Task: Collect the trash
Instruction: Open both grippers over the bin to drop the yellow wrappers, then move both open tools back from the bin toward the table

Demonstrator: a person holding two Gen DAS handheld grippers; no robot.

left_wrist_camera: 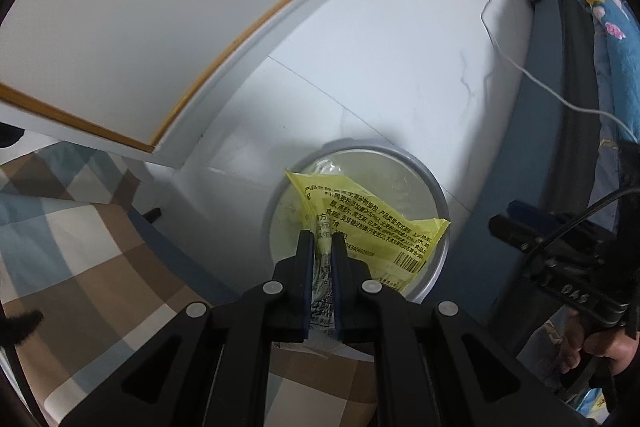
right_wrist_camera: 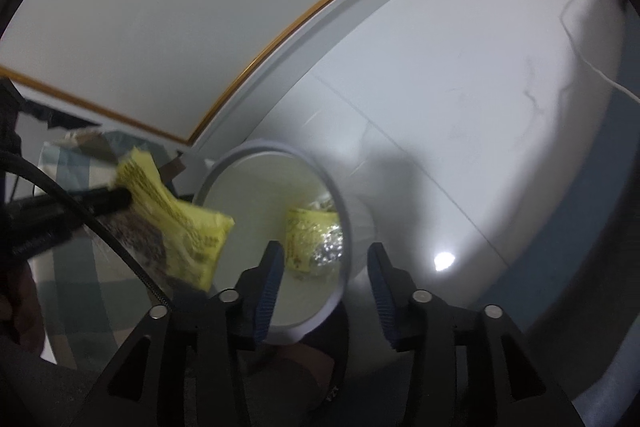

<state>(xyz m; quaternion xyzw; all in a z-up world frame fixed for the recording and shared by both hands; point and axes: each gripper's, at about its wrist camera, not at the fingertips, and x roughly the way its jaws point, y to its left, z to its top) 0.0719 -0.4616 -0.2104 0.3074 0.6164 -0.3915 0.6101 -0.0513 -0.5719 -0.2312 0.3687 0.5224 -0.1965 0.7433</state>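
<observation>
Left wrist view looks almost straight down: the left gripper (left_wrist_camera: 322, 241) has its two black fingers with blue pads (left_wrist_camera: 307, 267) clamped on a crinkled yellow plastic food wrapper printed with black text and a barcode (left_wrist_camera: 372, 223), which hangs above the mouth of a round grey plastic waste bin (left_wrist_camera: 438, 195) on the white marble-patterned tiled floor (left_wrist_camera: 380, 47). Only this view shows a brown, blue and white checked fabric (left_wrist_camera: 72, 239) at lower left, a white cable (left_wrist_camera: 520, 67) trailing over the tiles, a blue floral cloth (left_wrist_camera: 616, 39) at right, and a bare hand (left_wrist_camera: 600, 347) gripping the right gripper's black handle at the edge.

Right wrist view alone shows the inside of the bin (right_wrist_camera: 248, 183): a second crumpled yellow wrapper with a shiny clear patch (right_wrist_camera: 316, 243) lies at the bottom. The right gripper (right_wrist_camera: 326, 279) is tilted steeply downward over the bin's rim, its fingers (right_wrist_camera: 274, 267) apart with nothing between them. At left the left gripper (right_wrist_camera: 116, 201) appears side-on, holding the held wrapper (right_wrist_camera: 180, 223) just beside the bin's rim and above it.
</observation>
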